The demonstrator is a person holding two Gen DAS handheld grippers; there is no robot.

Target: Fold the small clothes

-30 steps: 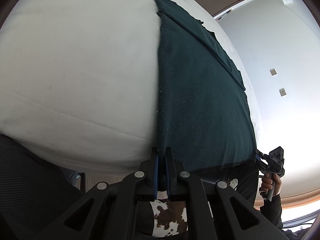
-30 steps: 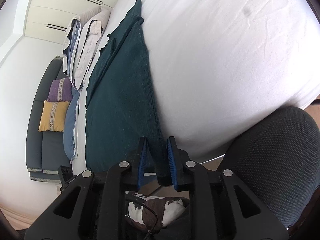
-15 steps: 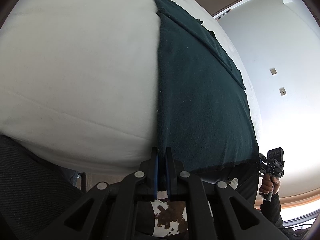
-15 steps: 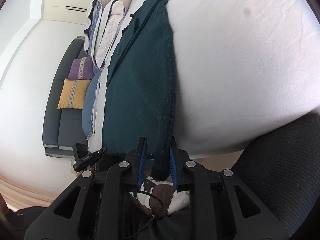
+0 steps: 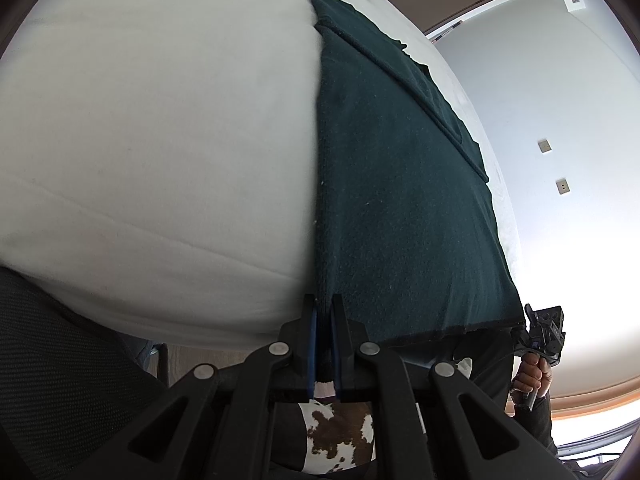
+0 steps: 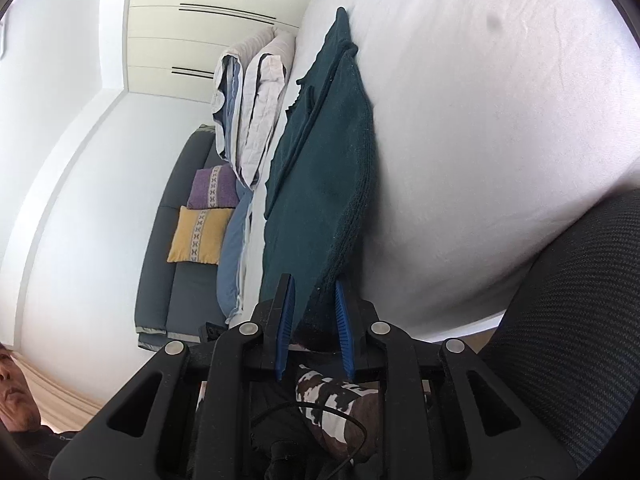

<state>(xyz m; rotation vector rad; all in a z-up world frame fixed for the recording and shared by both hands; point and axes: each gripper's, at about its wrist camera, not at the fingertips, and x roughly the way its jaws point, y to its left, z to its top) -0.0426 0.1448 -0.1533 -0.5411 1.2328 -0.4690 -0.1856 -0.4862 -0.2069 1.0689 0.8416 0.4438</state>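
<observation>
A dark green garment (image 5: 400, 200) lies flat on the white bed (image 5: 160, 140), its near hem at the bed's front edge. My left gripper (image 5: 323, 308) is shut on the garment's near left corner. In the left wrist view my right gripper (image 5: 542, 330) shows small at the garment's other near corner, held by a hand. Seen from the right wrist, the green garment (image 6: 320, 184) runs away from the right gripper (image 6: 314, 300), whose blue pads pinch a thick bunch of its near corner and lift that edge a little.
A black mesh chair back (image 6: 580, 320) stands close at the right; another part of it (image 5: 60, 380) fills the lower left. Folded bedding (image 6: 256, 100) lies at the far end of the bed. A grey sofa with purple and yellow cushions (image 6: 200, 232) stands by the wall.
My right gripper has swung upward and sideways with the corner of the garment, so more wall and sofa show. The left gripper has stayed where it was, still clamped on its corner.
</observation>
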